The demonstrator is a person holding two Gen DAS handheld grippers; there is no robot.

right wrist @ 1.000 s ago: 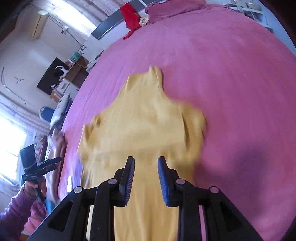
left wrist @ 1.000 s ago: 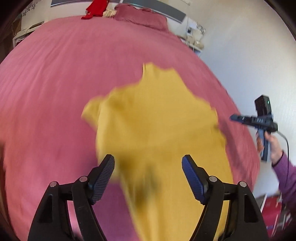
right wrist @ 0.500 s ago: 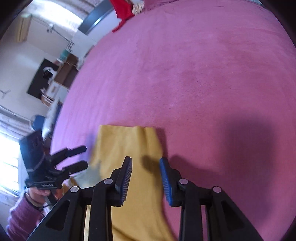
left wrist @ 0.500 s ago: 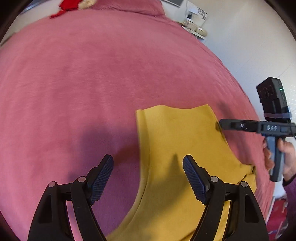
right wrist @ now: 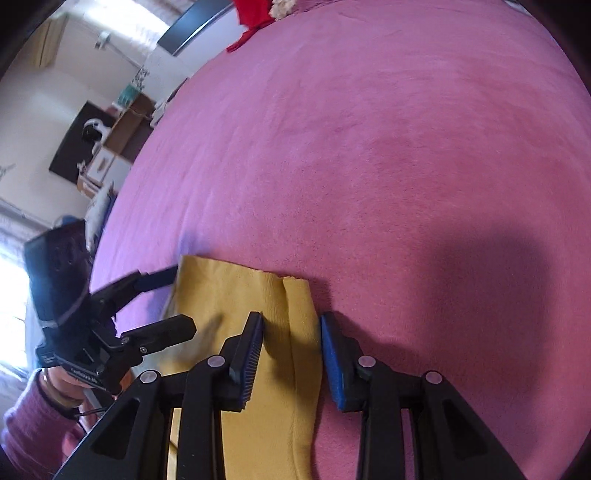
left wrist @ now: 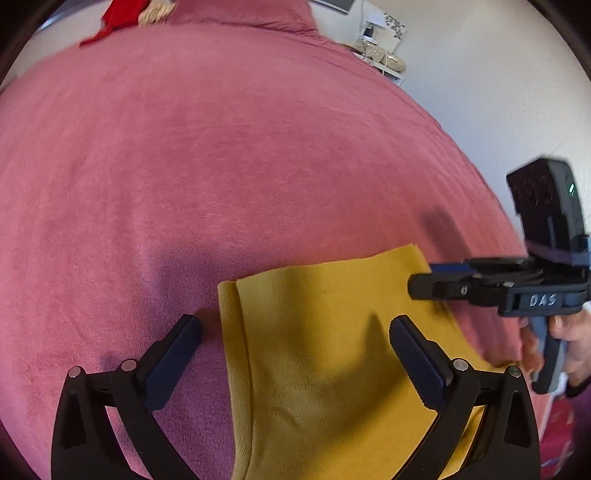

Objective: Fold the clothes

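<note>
A yellow garment (left wrist: 325,332) lies folded flat on the pink bedspread (left wrist: 221,166), its far edge straight. My left gripper (left wrist: 295,332) is open and empty, its jaws straddling the garment's left edge. In the right wrist view the same garment (right wrist: 229,295) lies at the near edge of the bed. My right gripper (right wrist: 291,332) is open a little, empty, its jaws either side of the garment's right edge. Each gripper shows in the other's view: the right one (left wrist: 428,284) beside the garment's right corner, the left one (right wrist: 162,299) at its left corner.
A red cloth (left wrist: 118,18) and a pillow (left wrist: 240,14) lie at the bed's far end. A white wall (left wrist: 480,92) and a small shelf (left wrist: 380,55) stand right of the bed. Furniture (right wrist: 103,147) and a bright window (right wrist: 11,280) lie to the left.
The yellow garment, spread out a second ago, now lies folded over toward me with a straight far edge. Both grippers have dropped close to the bed at its corners. The right jaws have widened slightly.
</note>
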